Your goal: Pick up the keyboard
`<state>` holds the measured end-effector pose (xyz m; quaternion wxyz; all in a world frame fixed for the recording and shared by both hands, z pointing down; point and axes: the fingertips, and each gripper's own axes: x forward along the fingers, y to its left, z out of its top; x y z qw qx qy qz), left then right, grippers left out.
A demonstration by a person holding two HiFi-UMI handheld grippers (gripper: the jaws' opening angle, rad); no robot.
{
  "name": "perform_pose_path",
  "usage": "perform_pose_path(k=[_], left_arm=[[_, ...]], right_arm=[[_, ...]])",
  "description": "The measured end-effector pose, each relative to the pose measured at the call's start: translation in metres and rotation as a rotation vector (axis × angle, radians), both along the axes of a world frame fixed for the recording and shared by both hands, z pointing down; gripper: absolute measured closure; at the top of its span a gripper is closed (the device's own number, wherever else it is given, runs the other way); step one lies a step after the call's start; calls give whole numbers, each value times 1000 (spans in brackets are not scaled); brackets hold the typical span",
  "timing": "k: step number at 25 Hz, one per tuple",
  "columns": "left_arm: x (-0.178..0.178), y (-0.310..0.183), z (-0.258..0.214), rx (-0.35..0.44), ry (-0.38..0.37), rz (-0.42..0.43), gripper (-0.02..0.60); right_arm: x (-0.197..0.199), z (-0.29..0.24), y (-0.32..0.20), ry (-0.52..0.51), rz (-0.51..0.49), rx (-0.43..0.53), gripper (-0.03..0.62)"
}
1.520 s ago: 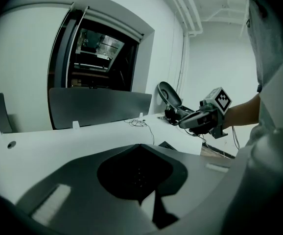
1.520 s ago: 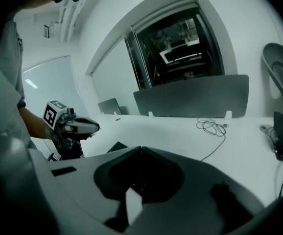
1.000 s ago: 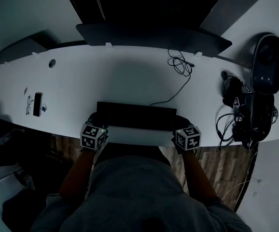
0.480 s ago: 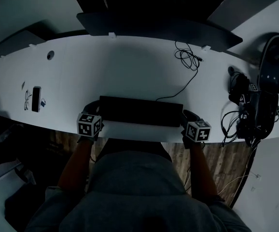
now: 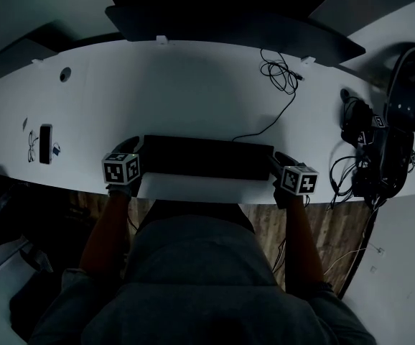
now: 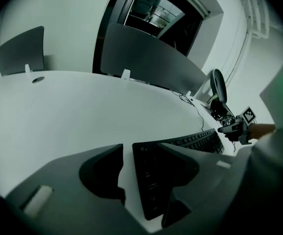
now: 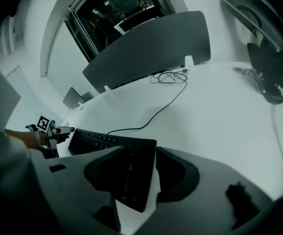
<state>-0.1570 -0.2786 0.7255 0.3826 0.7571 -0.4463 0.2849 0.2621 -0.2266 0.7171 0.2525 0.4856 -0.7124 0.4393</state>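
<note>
A black keyboard (image 5: pixel 207 158) lies along the front edge of the white desk (image 5: pixel 179 92), its cable (image 5: pixel 279 113) running back right. My left gripper (image 5: pixel 133 149) sits at the keyboard's left end and my right gripper (image 5: pixel 279 162) at its right end. In the left gripper view the keyboard's end (image 6: pixel 149 180) lies between the jaws of the left gripper (image 6: pixel 144 177), with a strip of white desk beside it. The right gripper (image 7: pixel 141 177) likewise straddles the other end (image 7: pixel 131 173). Both pairs of jaws have just been opening and stand open, not pressing.
A phone (image 5: pixel 45 144) lies at the desk's left. A coiled cable (image 5: pixel 278 74) sits at the back, before a dark divider panel (image 5: pixel 229 27). Tangled cables and gear (image 5: pixel 369 149) and a chair (image 5: pixel 408 85) crowd the right end. The desk's front edge runs just below the keyboard.
Both grippers have moved outward and forward from the keyboard's front edge to its two ends. The keyboard has stayed on the desk.
</note>
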Motion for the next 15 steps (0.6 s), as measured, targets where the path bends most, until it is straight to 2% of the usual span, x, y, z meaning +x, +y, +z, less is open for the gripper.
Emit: perform_pose_path(k=[3,15], left_arm=[[2,-2,4,-28,34,7,342],[15,-7,17,-103,104,49,327]], right_arm=[[0,5,-6,-14,14,-15,393],[-12,23,-18,-83,22,-90,361]])
